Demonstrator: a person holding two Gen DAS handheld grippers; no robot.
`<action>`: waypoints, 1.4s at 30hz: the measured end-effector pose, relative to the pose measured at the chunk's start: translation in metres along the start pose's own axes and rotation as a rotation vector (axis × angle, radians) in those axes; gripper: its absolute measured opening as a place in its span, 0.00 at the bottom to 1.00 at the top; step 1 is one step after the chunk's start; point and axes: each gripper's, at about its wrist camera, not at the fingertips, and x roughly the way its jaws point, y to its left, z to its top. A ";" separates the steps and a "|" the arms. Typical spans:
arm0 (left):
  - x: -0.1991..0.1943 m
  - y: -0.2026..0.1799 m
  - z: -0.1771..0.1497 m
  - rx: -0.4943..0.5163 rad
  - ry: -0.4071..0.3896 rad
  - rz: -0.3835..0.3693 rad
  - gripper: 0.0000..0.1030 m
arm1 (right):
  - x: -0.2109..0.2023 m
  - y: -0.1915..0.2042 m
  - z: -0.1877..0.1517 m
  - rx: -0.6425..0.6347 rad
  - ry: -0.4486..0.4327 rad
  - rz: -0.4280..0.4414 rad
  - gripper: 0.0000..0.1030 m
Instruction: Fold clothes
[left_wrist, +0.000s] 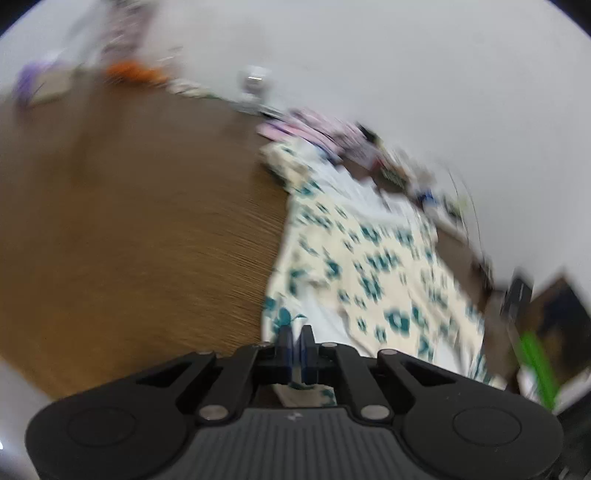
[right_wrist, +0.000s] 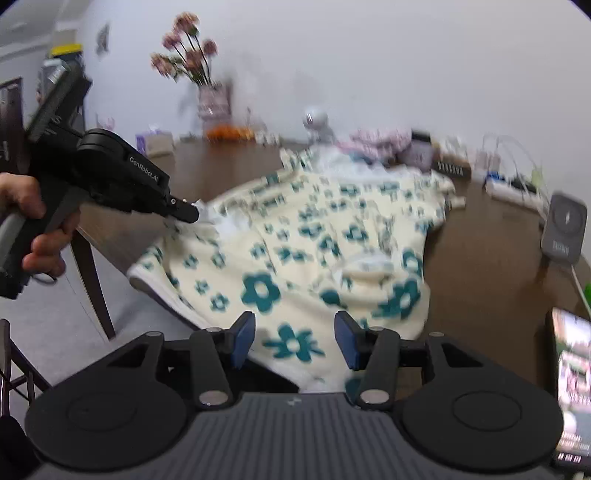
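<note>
A cream garment with teal flowers (left_wrist: 369, 258) (right_wrist: 314, 240) lies spread over the brown wooden table (left_wrist: 129, 221) (right_wrist: 480, 258), with its near hem hanging over the front edge. My left gripper (left_wrist: 295, 334) is shut, and a thin strip of the garment's left edge is pinched between its blue pads. In the right wrist view a hand holds that left gripper (right_wrist: 190, 213), whose tip lifts the fabric's left edge. My right gripper (right_wrist: 294, 321) stands open over the near hem. The cloth lies between its pads without being pressed.
Along the back wall stand a vase of pink flowers (right_wrist: 210, 99), oranges (right_wrist: 229, 133), a pile of pink clothes (right_wrist: 380, 138) and a power strip with cables (right_wrist: 513, 190). A grey device (right_wrist: 563, 229) and a lit screen (right_wrist: 572, 387) sit at the right. A chair (right_wrist: 14, 362) is at the left.
</note>
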 end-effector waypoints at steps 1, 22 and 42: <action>-0.003 0.009 0.002 -0.040 -0.003 0.005 0.03 | -0.003 -0.001 0.002 0.002 -0.022 -0.003 0.47; -0.001 -0.050 -0.046 0.420 0.018 -0.013 0.46 | 0.019 -0.014 -0.003 0.076 -0.001 -0.069 0.62; 0.123 -0.023 0.133 0.352 0.020 0.070 0.69 | 0.035 -0.025 0.028 0.211 0.030 -0.063 0.55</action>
